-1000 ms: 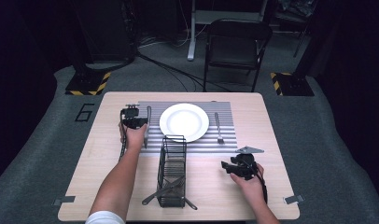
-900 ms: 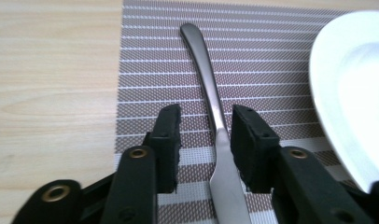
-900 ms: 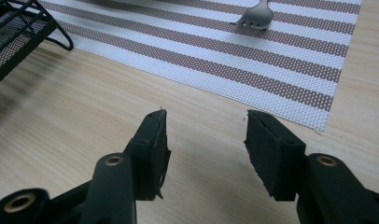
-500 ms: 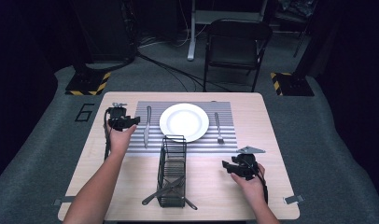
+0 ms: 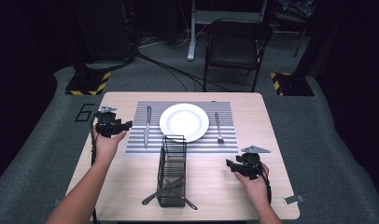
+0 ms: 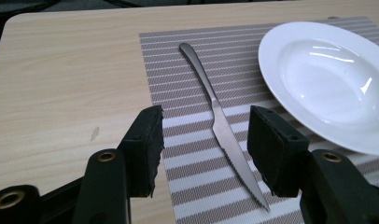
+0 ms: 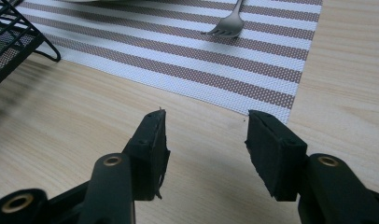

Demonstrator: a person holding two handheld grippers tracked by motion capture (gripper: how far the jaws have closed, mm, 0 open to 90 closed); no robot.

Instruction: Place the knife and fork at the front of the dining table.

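A steel knife (image 5: 146, 126) (image 6: 220, 126) lies on the striped placemat (image 5: 225, 140) (image 6: 197, 70), left of the white plate (image 5: 184, 122) (image 6: 327, 79). On the plate's right lies a fork (image 5: 218, 127) (image 7: 229, 25). My left gripper (image 5: 127, 125) (image 6: 204, 140) hovers over the table's left side, pointing at the knife. Its jaws have just been opening and nothing is between them. My right gripper (image 5: 229, 165) (image 7: 206, 140) stands open above bare wood, off the near right corner of the placemat (image 7: 178, 60).
A black wire basket (image 5: 172, 163) (image 7: 10, 42) stands near the table's front middle, with utensils (image 5: 169, 189) lying in its bottom. A folding chair (image 5: 236, 44) stands on the floor beyond the table.
My left gripper has drawn away to the left from the knife and risen, its jaws wider apart. The knife stays on the placemat. The right gripper has kept still.
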